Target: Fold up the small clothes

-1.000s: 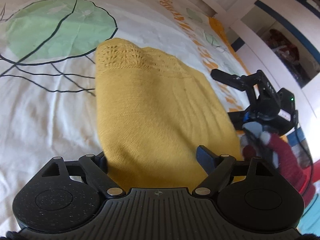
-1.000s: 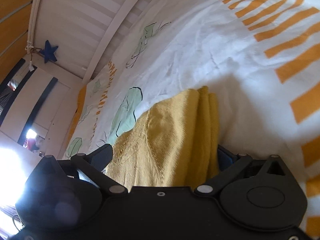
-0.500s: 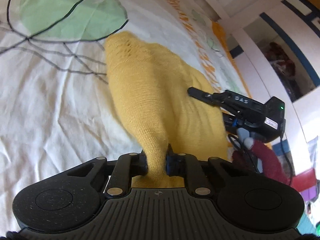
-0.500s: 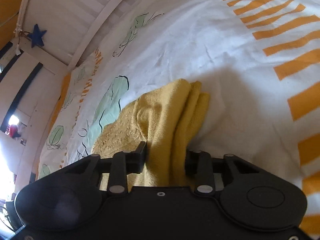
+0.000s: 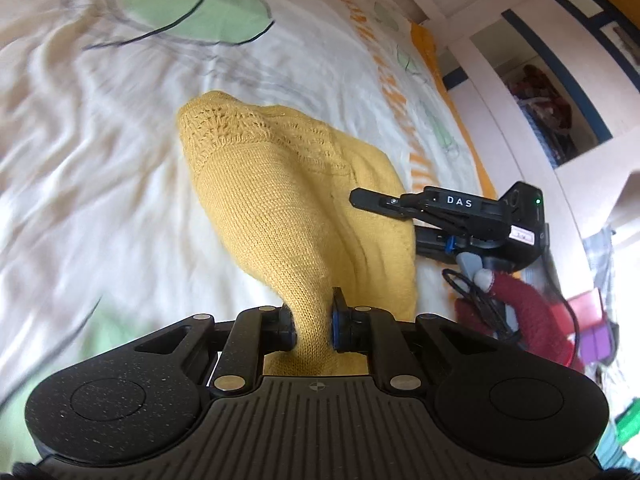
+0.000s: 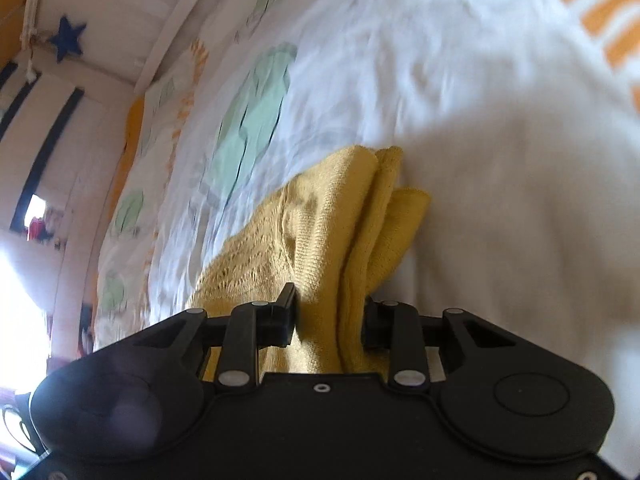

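A white printed bedsheet [image 5: 100, 168] is lying under the yellow knit garment [image 5: 272, 200], bunched and rising (lacy edge farthest away), while the left gripper [image 5: 313, 325] and right gripper [image 6: 330, 320] are each pinching its near folds.

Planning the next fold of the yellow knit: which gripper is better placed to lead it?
Probably left. The left gripper pinches one thin layer of the yellow knit garment; the right gripper clamps a bunched stack of its edges, better as an anchor.

White leaf-print bedsheet [image 5: 100, 152], blue star [image 6: 66, 36], white shelf [image 5: 560, 92].
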The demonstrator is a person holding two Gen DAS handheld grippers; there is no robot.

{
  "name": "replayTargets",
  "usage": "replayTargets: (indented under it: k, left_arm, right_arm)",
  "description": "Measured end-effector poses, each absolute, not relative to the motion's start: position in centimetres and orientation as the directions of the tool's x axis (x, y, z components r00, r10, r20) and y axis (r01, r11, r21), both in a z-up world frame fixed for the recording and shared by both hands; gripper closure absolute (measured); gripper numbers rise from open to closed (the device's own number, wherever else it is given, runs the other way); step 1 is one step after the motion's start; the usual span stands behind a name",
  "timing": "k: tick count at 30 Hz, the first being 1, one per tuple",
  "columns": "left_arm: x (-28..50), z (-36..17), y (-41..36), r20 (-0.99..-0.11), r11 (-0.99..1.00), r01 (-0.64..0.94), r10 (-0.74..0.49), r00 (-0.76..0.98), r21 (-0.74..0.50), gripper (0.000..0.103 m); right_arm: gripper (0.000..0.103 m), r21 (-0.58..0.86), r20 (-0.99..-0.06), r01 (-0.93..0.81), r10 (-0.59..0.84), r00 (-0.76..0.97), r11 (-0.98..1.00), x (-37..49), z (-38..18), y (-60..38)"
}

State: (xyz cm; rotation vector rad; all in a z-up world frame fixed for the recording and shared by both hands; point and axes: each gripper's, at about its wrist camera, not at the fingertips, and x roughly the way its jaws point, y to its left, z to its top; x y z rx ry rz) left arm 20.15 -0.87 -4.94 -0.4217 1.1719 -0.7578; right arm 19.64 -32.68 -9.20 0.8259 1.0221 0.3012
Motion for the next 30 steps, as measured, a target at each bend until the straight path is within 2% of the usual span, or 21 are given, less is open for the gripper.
replayTargets:
  k: [7,9,12,14,17,22,23,24,27,30]
  left_arm:
    - [15.5,-5.5,2.8,-0.719,0.753,0.264,-0.656,0.231,-0.602,0.087]
    - [14.8,-5.8,3.0,-0.756,0.800,0.263,-0.597,0.267,-0.539,0.086]
    - [14.1,-6.2,2.5,-0.814,0.870,0.298,-0.480,0.327,-0.393,0.073]
    - [13.5,-6.2,2.3,-0.821,0.883,0.322,-0.447,0.356,-0.341,0.071]
    - [12.6,-5.7,2.4,-0.808,0.892,0.349,-0.421,0.412,-0.287,0.071]
    - [9.7,-4.1,3.6,-0.717,0.913,0.353,-0.386,0.580,-0.206,0.070]
    - [9.0,-3.5,3.8,-0.695,0.918,0.343,-0.379,0.611,-0.200,0.069]
    - [9.0,-3.2,3.8,-0.676,0.922,0.330,-0.375,0.634,-0.201,0.068]
    - [9.3,-2.4,3.6,-0.650,0.922,0.311,-0.384,0.656,-0.232,0.058]
    - [10.2,-2.4,2.7,-0.639,0.931,0.292,-0.364,0.678,-0.221,0.058]
  right_arm:
    - [0.059,0.717,-0.647,0.097,0.607,0.462,0.690,15.4,-8.3,-28.3]
    - [0.058,0.672,-0.676,0.087,0.561,0.478,0.735,14.3,-7.9,-27.4]
    - [0.046,0.554,-0.733,0.081,0.440,0.519,0.828,13.2,-7.1,-26.8]
    - [0.042,0.484,-0.755,0.081,0.369,0.542,0.871,12.3,-6.8,-26.6]
    - [0.038,0.429,-0.760,0.090,0.306,0.574,0.899,10.9,-6.3,-26.2]
    - [0.033,0.400,-0.719,0.104,0.242,0.651,0.911,7.8,-5.2,-25.6]
    - [0.026,0.404,-0.704,0.103,0.238,0.669,0.909,7.1,-4.9,-25.4]
    - [0.025,0.406,-0.691,0.100,0.234,0.684,0.908,6.3,-4.7,-25.3]
    - [0.024,0.405,-0.667,0.085,0.230,0.709,0.911,5.0,-4.2,-24.2]
    - [0.023,0.395,-0.668,0.082,0.224,0.709,0.915,4.1,-4.5,-23.2]
